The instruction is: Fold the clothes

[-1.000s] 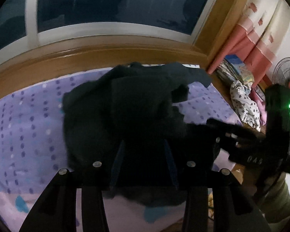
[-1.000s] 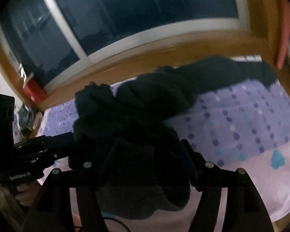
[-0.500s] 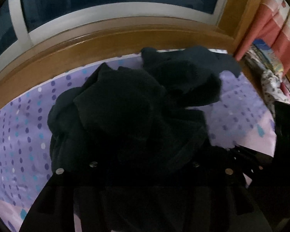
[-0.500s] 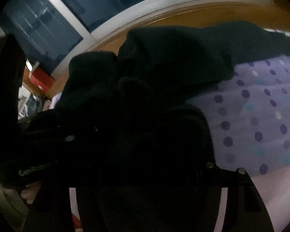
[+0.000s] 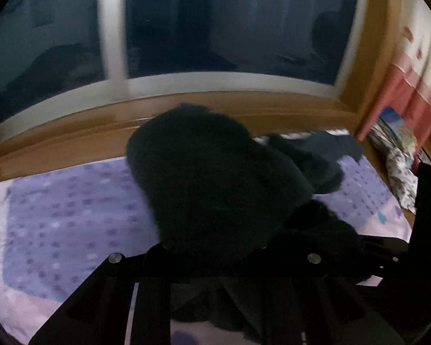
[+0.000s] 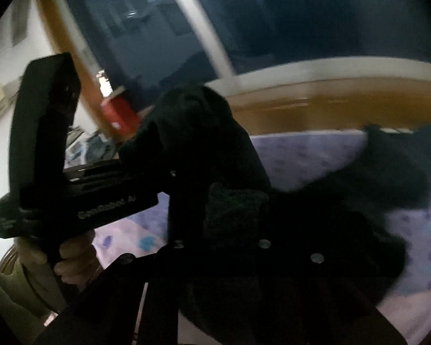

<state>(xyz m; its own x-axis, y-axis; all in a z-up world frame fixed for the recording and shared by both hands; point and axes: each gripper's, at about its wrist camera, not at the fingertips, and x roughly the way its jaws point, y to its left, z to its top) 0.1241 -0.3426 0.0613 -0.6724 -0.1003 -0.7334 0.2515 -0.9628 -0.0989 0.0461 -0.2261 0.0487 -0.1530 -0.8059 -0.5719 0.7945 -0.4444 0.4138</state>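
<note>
Black fabric, one dark garment (image 5: 215, 189), is hanging bunched above the purple dotted bed (image 5: 71, 210) while two tools, left tool (image 5: 215, 247) and right tool (image 6: 224, 230), are closing on its folds.

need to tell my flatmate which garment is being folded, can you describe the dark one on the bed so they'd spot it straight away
Start at the big dark window with its wooden sill; the bed below has a purple dotted bedsheet. Bunched on the sheet lies the black garment, partly lifted towards the camera. It is plain, soft and near-black, the only dark thing on the pale bedding, unlike the white patterned cloth by the pink curtain.
</note>
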